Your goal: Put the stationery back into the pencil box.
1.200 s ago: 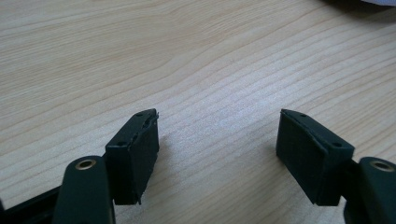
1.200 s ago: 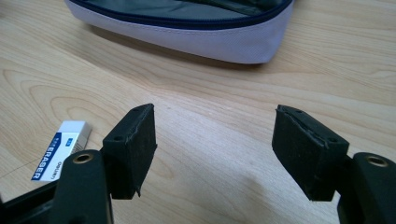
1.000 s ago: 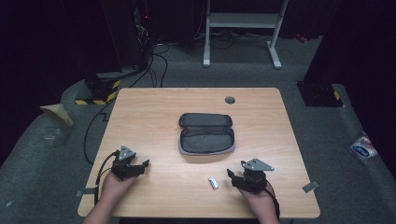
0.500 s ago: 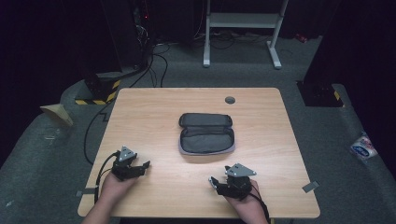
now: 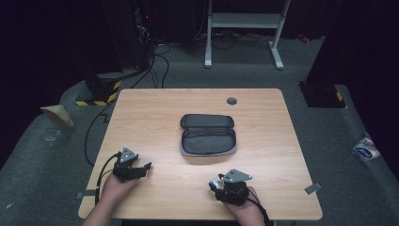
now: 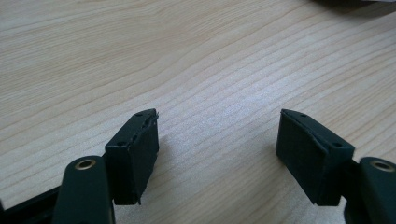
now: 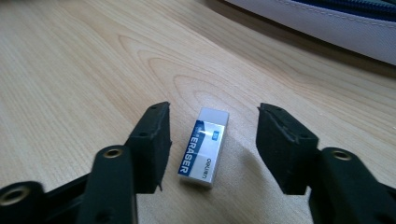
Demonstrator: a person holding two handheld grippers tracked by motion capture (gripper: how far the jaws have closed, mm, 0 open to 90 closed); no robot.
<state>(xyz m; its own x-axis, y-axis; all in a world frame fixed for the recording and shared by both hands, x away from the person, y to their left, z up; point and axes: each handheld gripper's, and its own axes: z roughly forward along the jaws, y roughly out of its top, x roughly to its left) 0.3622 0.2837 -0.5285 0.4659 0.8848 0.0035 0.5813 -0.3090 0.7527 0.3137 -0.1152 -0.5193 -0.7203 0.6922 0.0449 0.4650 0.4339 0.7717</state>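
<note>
Right gripper view has the eraser lying on the tabletop between the right gripper jaws, long axis running away from it. Its jaws have just been closing but stand clear of both sides, gripping nothing

This looks like a lab or recording studio rather than a home. A single wooden desk with a cable grommet stands on grey carpet, ringed by black curtains that leave the surroundings dark. Behind it sit a white metal stand and loose black cables trailing across the floor. A block marked with yellow-and-black hazard stripes lies by the desk's far left corner, and tape patches are stuck to the carpet.
</note>
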